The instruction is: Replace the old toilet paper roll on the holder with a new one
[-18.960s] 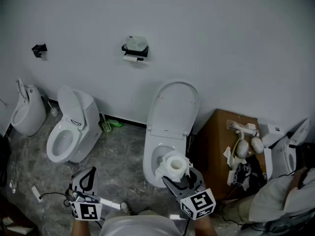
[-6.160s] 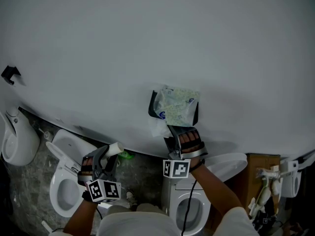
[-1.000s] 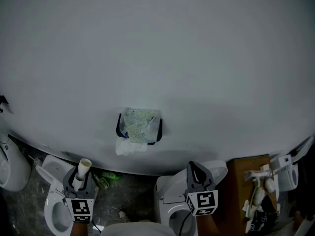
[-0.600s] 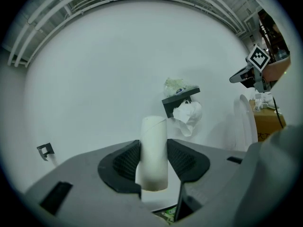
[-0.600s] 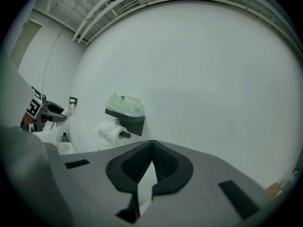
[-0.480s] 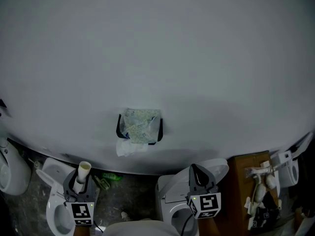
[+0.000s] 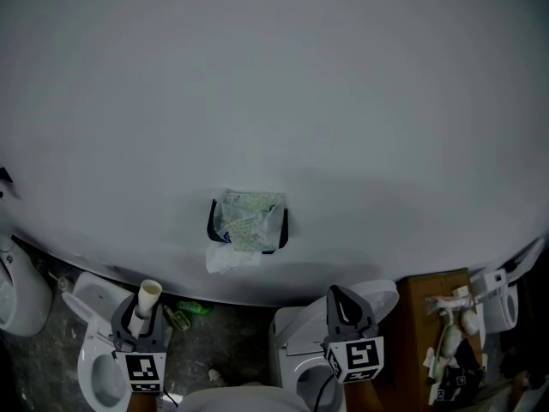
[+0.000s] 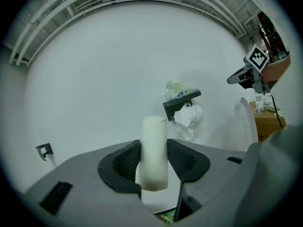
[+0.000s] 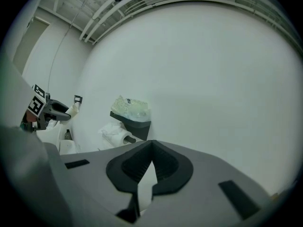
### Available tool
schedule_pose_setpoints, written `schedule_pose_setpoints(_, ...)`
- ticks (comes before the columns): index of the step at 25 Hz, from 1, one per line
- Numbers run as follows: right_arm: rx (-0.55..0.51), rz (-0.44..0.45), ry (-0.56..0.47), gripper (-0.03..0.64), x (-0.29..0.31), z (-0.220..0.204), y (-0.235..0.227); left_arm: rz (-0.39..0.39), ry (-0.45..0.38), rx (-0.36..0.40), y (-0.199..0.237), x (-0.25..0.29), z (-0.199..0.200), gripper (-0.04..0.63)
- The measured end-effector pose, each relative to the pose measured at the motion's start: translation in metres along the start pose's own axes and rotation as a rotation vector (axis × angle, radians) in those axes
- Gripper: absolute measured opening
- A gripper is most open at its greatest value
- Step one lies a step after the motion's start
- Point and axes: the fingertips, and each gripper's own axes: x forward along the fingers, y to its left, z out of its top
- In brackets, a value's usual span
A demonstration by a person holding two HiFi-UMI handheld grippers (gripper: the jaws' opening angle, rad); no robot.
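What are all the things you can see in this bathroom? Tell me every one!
wall: one, pale grey, fills most of the head view
holder: one, black, fixed on the wall
packet: one, pale green, on top of the holder
toilet paper roll: one, white, hanging under the holder
toilets: four, white, along the foot of the wall
box: one, brown, right of the middle toilet, with white bits on it
green thing: one, on the floor by the wall; cannot tell what it is
hook: one, black, on the wall far left
cardboard tube: one, off-white, upright between the left jaws
left gripper: one, grey, closed on the tube
right gripper: one, grey, shut and empty
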Motion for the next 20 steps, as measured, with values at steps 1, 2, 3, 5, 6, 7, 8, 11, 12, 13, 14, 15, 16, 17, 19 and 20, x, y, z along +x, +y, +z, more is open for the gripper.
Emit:
schedule_pose_setpoints(1,-0.006,0.002,-0.001,-0.002,0.001,0.001,0.001,-0.001,0.001,0.000,0.000,0.000,0.000,0.190)
schedule_pose_setpoints(2,-0.011,0.004,-0.001,-0.003,0.001,0.002,0.002,-0.002,0.002,0.000,0.000,0.000,-0.001,0.190)
schedule_pose_setpoints(3,-0.018,0.006,0.002,-0.002,0.002,0.002,0.003,-0.003,0.003,0.001,0.000,0.000,-0.001,0.190)
schedule_pose_setpoints(5,-0.036,0.007,0.011,-0.002,0.004,0.002,0.005,-0.005,0.001,0.002,0.001,0.000,-0.001,0.190)
schedule_pose_setpoints(6,-0.043,0.008,0.015,-0.002,0.004,0.002,0.006,-0.005,0.000,0.001,0.001,0.000,-0.001,0.190)
schedule_pose_setpoints(7,-0.045,0.009,0.016,-0.003,0.005,0.003,0.007,-0.006,-0.001,0.001,0.002,0.001,-0.001,0.190)
schedule_pose_setpoints(8,-0.044,0.011,0.016,-0.002,0.005,0.003,0.009,-0.007,-0.002,0.000,0.002,0.001,-0.001,0.190)
schedule_pose_setpoints(11,-0.042,0.020,0.015,-0.003,0.005,0.003,0.013,-0.007,-0.002,-0.005,0.003,0.001,-0.002,0.190)
schedule_pose_setpoints(12,-0.042,0.022,0.014,-0.002,0.005,0.003,0.014,-0.008,-0.001,-0.006,0.003,0.000,-0.003,0.190)
schedule_pose_setpoints(13,-0.045,0.024,0.013,-0.002,0.005,0.003,0.015,-0.012,-0.002,-0.007,0.002,0.000,-0.004,0.190)
schedule_pose_setpoints(14,-0.049,0.025,0.010,-0.003,0.006,0.003,0.017,-0.017,-0.005,-0.008,0.000,0.000,-0.004,0.190)
schedule_pose_setpoints(15,-0.053,0.026,0.007,-0.003,0.006,0.003,0.018,-0.023,-0.010,-0.010,-0.001,0.000,-0.003,0.190)
schedule_pose_setpoints(16,-0.056,0.028,0.004,-0.003,0.006,0.004,0.020,-0.026,-0.015,-0.013,-0.003,-0.002,-0.003,0.190)
schedule_pose_setpoints(17,-0.056,0.031,0.001,-0.003,0.007,0.004,0.023,-0.028,-0.019,-0.012,-0.003,-0.003,-0.003,0.190)
schedule_pose_setpoints(19,-0.051,0.034,-0.007,-0.003,0.009,0.005,0.028,-0.031,-0.029,0.003,-0.001,-0.002,-0.005,0.190)
schedule_pose_setpoints(20,-0.052,0.037,-0.012,-0.003,0.011,0.007,0.031,-0.030,-0.036,0.011,0.001,-0.002,-0.004,0.190)
